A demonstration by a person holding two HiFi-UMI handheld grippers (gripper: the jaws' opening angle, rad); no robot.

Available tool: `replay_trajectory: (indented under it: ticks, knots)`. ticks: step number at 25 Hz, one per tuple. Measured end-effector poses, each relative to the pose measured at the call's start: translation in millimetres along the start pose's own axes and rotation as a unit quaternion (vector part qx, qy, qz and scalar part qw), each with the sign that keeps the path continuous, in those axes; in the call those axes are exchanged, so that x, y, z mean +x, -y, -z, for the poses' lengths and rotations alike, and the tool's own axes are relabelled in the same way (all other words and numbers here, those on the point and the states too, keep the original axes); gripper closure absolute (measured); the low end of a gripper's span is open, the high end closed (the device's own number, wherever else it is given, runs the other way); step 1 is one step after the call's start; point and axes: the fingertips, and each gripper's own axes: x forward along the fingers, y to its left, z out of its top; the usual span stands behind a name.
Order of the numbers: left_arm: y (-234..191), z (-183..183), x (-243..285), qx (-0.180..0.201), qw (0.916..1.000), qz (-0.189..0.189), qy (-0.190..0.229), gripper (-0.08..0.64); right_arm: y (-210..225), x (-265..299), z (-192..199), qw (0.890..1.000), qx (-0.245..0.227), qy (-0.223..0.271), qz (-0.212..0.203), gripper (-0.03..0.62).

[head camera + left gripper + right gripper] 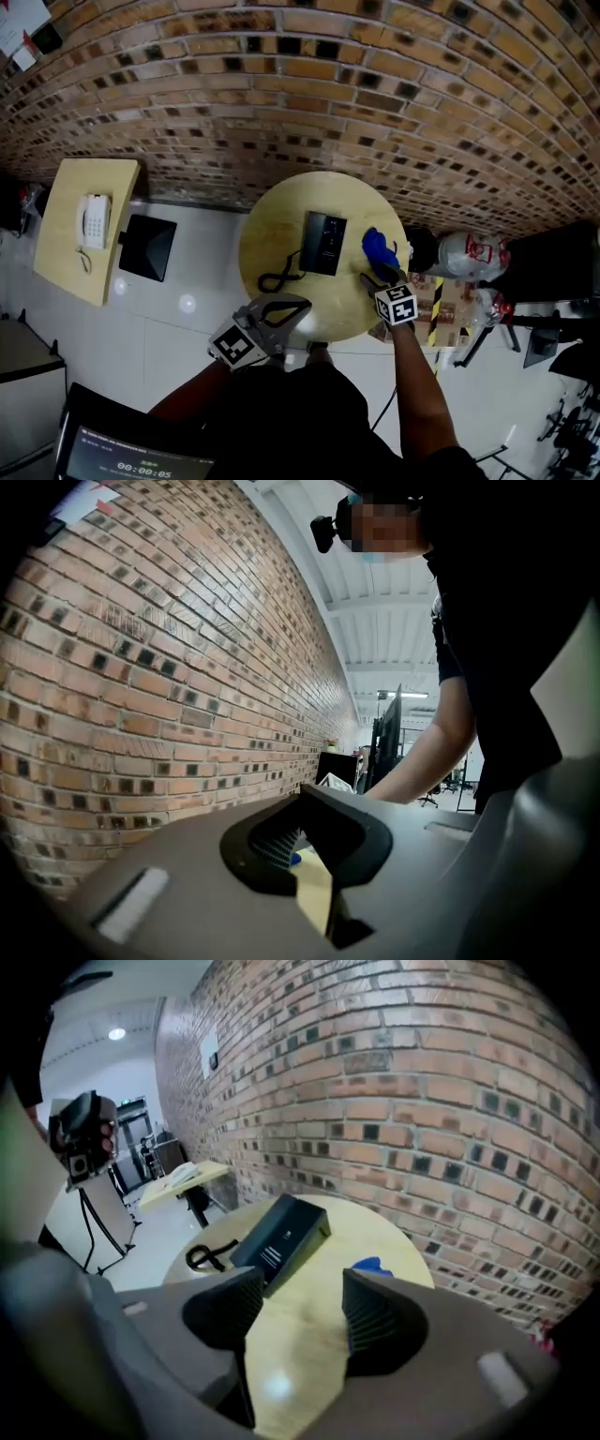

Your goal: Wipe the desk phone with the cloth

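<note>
A black desk phone lies on the round wooden table, its coiled cord trailing to the front left. A blue cloth sits crumpled just right of the phone. My right gripper hovers just in front of the cloth, tilted downward. In the right gripper view it stands open and empty, with the phone beyond the left finger and the cloth peeking over the right one. My left gripper is at the table's front edge, its jaws together and holding nothing.
A rectangular table with a white phone stands at the left, a black box beside it. The brick wall runs behind. Bags and stands crowd the right. A screen shows bottom left.
</note>
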Motion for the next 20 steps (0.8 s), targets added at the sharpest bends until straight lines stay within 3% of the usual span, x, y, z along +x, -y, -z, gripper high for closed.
replay_trajectory:
  ticks: [10,20]
  knots:
    - [-6,8,50,-0.012,0.9992,-0.034,-0.017,0.558,81,77,33,0.997,-0.017,-0.077,0.011,0.341]
    - [-7,20,69,-0.025,0.9972,-0.063,-0.032,0.558,109,118,71,0.989,-0.007,-0.150,-0.001,0.352]
